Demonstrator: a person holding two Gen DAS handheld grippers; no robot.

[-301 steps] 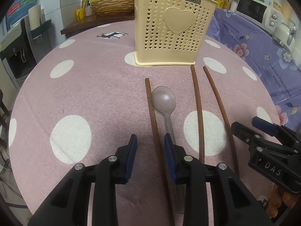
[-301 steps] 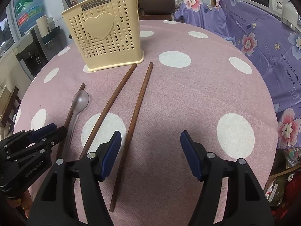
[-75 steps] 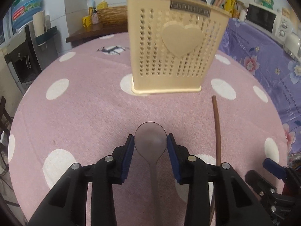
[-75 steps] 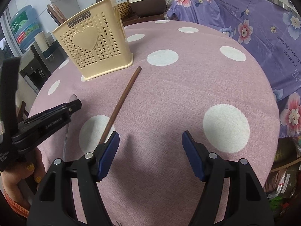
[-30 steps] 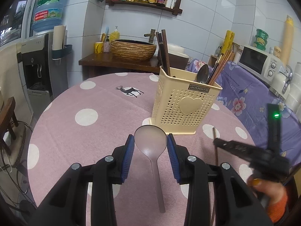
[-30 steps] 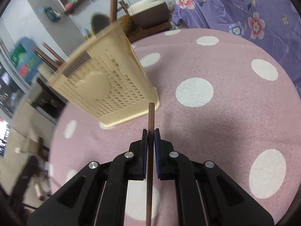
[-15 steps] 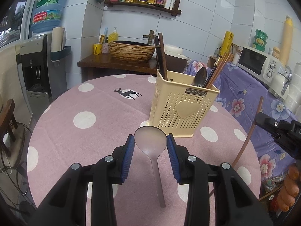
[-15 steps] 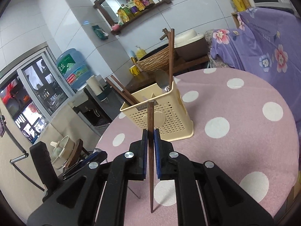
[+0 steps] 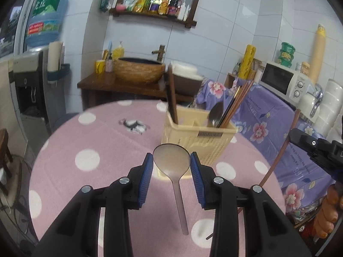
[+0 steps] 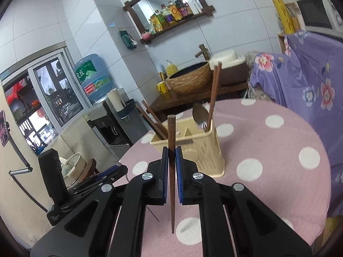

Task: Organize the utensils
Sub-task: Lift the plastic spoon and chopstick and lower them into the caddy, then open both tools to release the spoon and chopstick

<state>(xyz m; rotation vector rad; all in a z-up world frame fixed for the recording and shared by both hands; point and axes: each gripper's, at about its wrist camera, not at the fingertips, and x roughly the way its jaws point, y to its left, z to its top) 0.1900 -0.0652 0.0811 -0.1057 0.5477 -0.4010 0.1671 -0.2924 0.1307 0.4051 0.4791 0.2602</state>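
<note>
Delivery is the step in hand: the left gripper [image 9: 171, 167] pinches the translucent grey plastic spoon [image 9: 172, 162] by its bowl and the right gripper [image 10: 171, 162] clamps a dark wooden chopstick [image 10: 171, 171], both held above the round pink polka-dot table [image 9: 90, 141], so each next needs lowering, tip down, into the cream perforated plastic utensil holder [image 9: 197, 137] near the table's far edge.

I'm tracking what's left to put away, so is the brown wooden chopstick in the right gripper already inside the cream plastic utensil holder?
Out. The right gripper holds the brown wooden chopstick in the air, short of the cream plastic utensil holder.
</note>
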